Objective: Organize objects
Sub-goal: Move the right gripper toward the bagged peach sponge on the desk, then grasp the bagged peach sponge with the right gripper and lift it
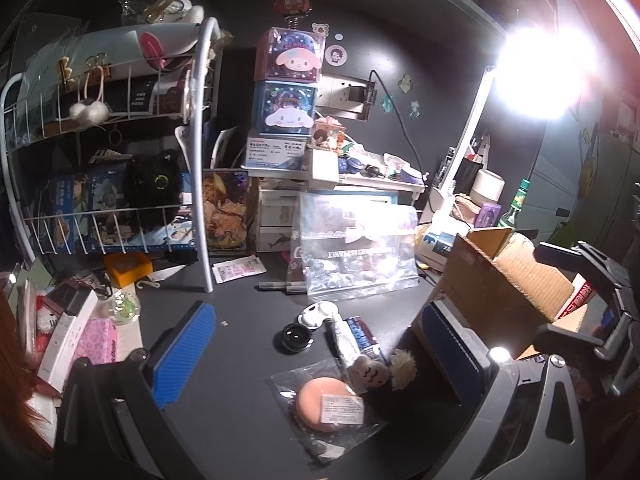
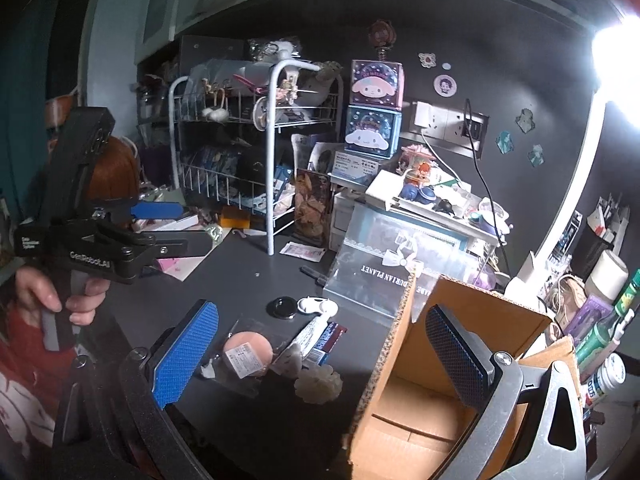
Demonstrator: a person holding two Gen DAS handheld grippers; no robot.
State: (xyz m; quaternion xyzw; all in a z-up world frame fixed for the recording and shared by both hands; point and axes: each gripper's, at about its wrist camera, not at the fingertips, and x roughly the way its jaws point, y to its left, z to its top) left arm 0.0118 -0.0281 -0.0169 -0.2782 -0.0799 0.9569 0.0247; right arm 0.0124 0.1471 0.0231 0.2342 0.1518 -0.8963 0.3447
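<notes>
On the dark desk lie a bagged peach puff (image 1: 326,402) (image 2: 246,354), a small plush charm (image 1: 370,372) (image 2: 290,362), a fluffy white pompom (image 1: 402,366) (image 2: 318,384), a white tube (image 1: 342,340) (image 2: 314,332), a black round lens (image 1: 294,336) (image 2: 283,307) and a white earbud case (image 1: 318,312) (image 2: 316,305). My left gripper (image 1: 320,356) is open and empty, low over these items; it also shows in the right wrist view (image 2: 160,226). My right gripper (image 2: 324,356) is open and empty, its right finger (image 2: 456,356) over the open cardboard box (image 2: 424,412) (image 1: 504,280).
A white wire rack (image 1: 120,216) (image 2: 256,148) stands at the back left. Stacked character boxes (image 1: 288,84) (image 2: 374,108), a clear zip bag (image 1: 356,248) (image 2: 384,272) and drawers fill the back. A lamp (image 1: 536,72) glares at right. Bottles (image 2: 600,340) stand right of the box.
</notes>
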